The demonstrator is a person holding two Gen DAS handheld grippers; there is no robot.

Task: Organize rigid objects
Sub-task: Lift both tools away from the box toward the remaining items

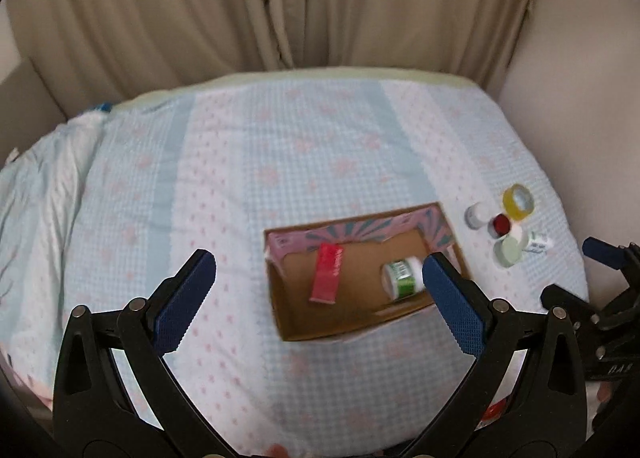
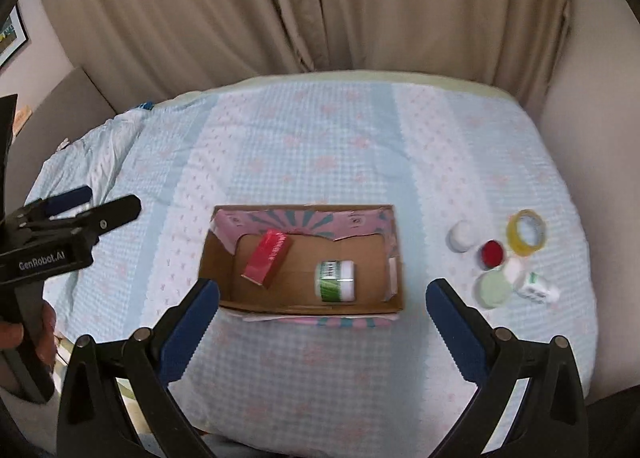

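Both grippers, left gripper (image 1: 320, 278) and right gripper (image 2: 322, 298), hang over the bed (image 2: 320, 146) w/ fingers wide, empty. Next: right one should drop square onto one small jar (image 2: 460, 236) near the bed's right edge (cluster's tight). Cardboard box (image 2: 394, 258) mid-bed holds a red packet (image 2: 267, 256) & green-label bottle (image 2: 336, 281) on its side.

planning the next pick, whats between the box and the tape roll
A white jar and a red-lidded jar stand between the box and the tape roll, plainest in the right wrist view.
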